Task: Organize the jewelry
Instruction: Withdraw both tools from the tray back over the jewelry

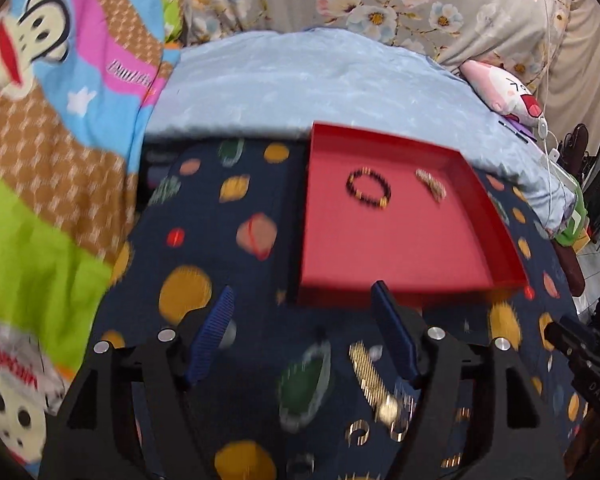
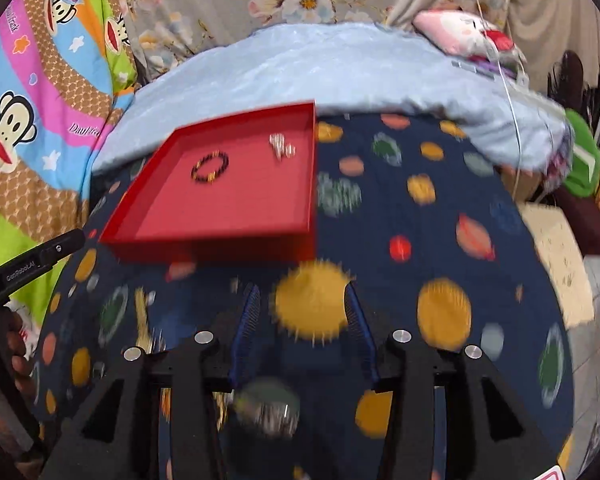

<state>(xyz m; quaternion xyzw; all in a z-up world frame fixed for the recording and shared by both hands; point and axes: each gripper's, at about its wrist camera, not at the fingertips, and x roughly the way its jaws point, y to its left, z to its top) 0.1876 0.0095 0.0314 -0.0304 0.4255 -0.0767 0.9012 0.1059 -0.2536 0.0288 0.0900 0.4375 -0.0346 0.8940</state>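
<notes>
Blue-padded fingers of the left gripper stand well apart in the left wrist view, with nothing between them but the dark planet-print cloth. Just beneath and near them lies loose jewelry: a gold chain stretched along the cloth and a few small gold rings nearer the camera, all blurred. Farther off, to the right, the red tray already holds a dark beaded bracelet and a pale, glittery piece beside it. Judging from this, two pieces are sorted and several remain on the cloth, so the task looks well short of done.

Seen from the right wrist, the right gripper has its jaws partly open, narrower than the other's, and holds nothing; only the cloth's yellow blob shows between the pads. A blurred, silvery-green object lies close under it, too smeared to name. The tray sits far left, with the bracelet and pale piece inside. The other gripper's body enters at the left edge.
</notes>
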